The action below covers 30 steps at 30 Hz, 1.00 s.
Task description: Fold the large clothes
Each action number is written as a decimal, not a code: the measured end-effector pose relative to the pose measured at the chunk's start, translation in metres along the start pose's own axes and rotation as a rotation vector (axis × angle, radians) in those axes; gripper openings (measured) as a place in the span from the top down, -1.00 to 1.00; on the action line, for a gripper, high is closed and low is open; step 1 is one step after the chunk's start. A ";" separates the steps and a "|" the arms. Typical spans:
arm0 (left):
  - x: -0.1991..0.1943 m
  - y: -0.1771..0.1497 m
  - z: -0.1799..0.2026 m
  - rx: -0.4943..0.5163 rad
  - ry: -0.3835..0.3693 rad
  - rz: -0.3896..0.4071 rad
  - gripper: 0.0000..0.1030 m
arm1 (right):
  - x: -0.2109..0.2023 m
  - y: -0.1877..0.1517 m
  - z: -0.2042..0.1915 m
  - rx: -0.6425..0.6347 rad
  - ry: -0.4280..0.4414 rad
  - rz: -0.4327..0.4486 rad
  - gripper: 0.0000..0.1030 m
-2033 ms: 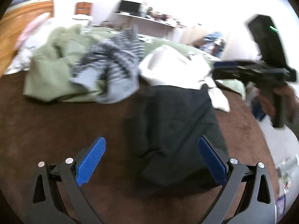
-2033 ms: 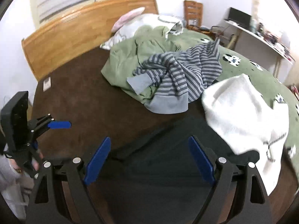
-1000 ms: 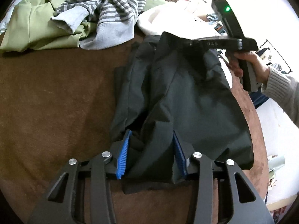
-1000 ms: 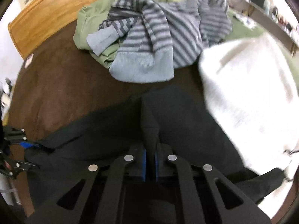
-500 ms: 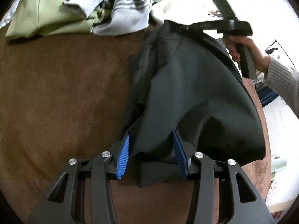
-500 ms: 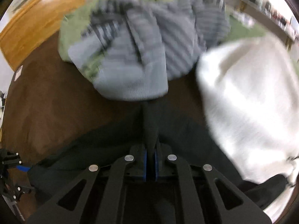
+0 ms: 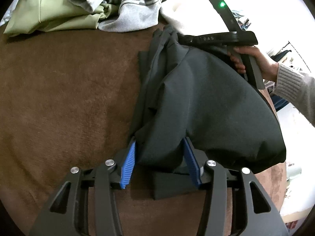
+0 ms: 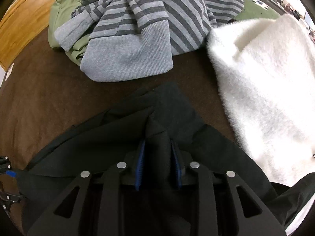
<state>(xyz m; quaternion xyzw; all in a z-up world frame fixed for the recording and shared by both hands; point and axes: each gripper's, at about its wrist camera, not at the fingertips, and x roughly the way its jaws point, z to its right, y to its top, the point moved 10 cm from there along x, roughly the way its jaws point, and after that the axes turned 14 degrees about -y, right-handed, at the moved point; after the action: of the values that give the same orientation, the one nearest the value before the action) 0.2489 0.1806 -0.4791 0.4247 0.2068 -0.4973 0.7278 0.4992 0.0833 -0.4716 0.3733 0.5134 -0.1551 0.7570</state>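
Observation:
A dark grey-black garment [image 7: 206, 102] lies folded over on the brown bed cover [image 7: 69, 98]. My left gripper [image 7: 159, 157] has its blue pads on either side of a bunched near edge of the garment, jaws part open. My right gripper [image 8: 158, 161] holds a ridge of the same garment [image 8: 137, 125] between its blue pads, jaws now slightly apart. In the left wrist view the right gripper's body [image 7: 220, 37] sits at the garment's far end, held by a hand.
A striped grey sweater [image 8: 141, 19] lies on a green garment [image 7: 49, 9] beyond the dark one. A fluffy white garment [image 8: 265, 82] lies to the right. A wooden headboard [image 8: 21, 13] is at far left.
Both grippers closed on the dark garment, lifted it and carried it over itself. In the last half second the right gripper's jaws have parted a little, and the garment has settled lower.

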 end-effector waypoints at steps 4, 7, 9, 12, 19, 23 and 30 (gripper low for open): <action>-0.006 0.000 0.002 0.015 0.038 -0.006 -0.13 | -0.019 0.010 0.010 0.078 -0.008 0.048 0.02; -0.022 0.005 0.010 0.026 0.066 0.025 -0.36 | -0.066 0.026 0.027 0.254 0.099 0.144 -0.17; -0.036 0.011 0.019 0.032 0.057 0.054 -0.42 | -0.097 0.030 0.036 0.287 0.118 0.195 -0.36; -0.056 0.025 0.033 0.056 0.060 0.074 -0.60 | -0.147 0.029 0.047 0.325 0.153 0.258 -0.52; -0.084 0.073 0.063 0.104 0.067 0.108 -0.87 | -0.235 -0.011 0.067 0.457 0.229 0.307 -0.73; -0.077 0.090 0.062 0.112 0.171 0.068 -0.87 | -0.250 -0.049 0.073 0.491 0.173 0.267 -0.88; -0.037 0.091 0.040 0.073 0.268 -0.058 -0.87 | -0.221 -0.135 0.062 0.669 0.230 0.127 -0.89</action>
<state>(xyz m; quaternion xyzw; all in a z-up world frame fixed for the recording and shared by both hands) 0.3106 0.1816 -0.3927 0.5073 0.2960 -0.4643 0.6629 0.3625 -0.0852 -0.3167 0.6467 0.4918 -0.2241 0.5383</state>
